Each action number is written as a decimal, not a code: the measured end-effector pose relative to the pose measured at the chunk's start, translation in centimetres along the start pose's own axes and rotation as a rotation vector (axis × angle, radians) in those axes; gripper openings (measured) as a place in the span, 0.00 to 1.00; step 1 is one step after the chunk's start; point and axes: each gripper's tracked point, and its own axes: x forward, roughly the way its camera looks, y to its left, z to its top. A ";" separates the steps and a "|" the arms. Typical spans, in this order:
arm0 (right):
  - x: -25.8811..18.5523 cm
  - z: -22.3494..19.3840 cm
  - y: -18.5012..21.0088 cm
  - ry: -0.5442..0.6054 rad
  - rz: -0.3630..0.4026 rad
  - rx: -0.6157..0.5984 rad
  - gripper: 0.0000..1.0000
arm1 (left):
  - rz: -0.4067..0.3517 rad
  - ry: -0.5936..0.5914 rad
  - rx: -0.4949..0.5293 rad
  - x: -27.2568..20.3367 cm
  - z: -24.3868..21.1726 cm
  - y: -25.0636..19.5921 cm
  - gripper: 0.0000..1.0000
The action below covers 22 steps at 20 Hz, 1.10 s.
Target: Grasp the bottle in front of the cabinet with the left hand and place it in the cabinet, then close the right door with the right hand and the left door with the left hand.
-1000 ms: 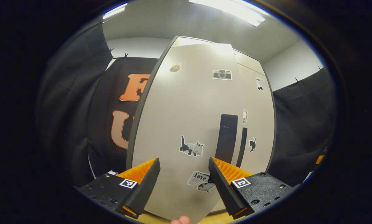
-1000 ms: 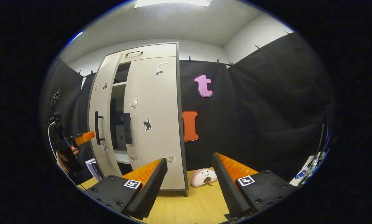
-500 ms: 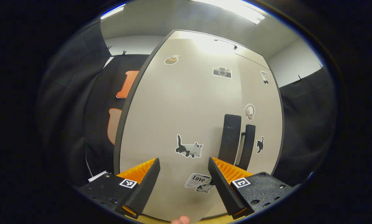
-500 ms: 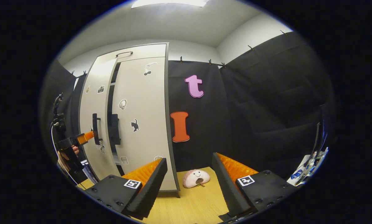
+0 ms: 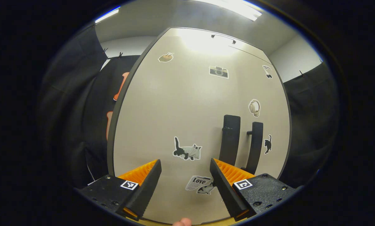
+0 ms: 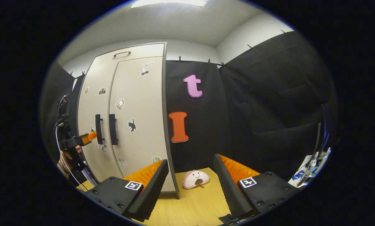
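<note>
The pale cabinet [image 5: 181,103] stands close in front of my left gripper [image 5: 185,175], which is open with nothing between its fingers and points at the lower part of the left door [image 5: 162,125]. Both doors look shut, and their dark handles [image 5: 230,139] stand side by side. What is inside the cabinet is hidden. In the right gripper view the cabinet [image 6: 137,94] is at the left, with the left gripper [image 6: 91,136] against its left door [image 6: 91,106], held by a hand. My right gripper [image 6: 190,175] is open and empty, away from the right door [image 6: 140,103].
A pink plush toy [image 6: 195,179] lies on the wooden tabletop [image 6: 196,207] just right of the cabinet. Small items [image 6: 313,164] sit at the far right edge. Cables [image 6: 60,122] hang by the left hand. A fingertip [image 5: 181,222] shows at the bottom edge.
The left door has swung from ajar to flush with the right one, pushed by my left gripper. The gap showing the shelves has gone. My right gripper has drifted slightly right.
</note>
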 end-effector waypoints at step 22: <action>-1.8 -4.8 8.1 0.067 0.248 -0.030 0.97 | 0.121 0.000 0.020 -22.3 1.8 3.5 0.95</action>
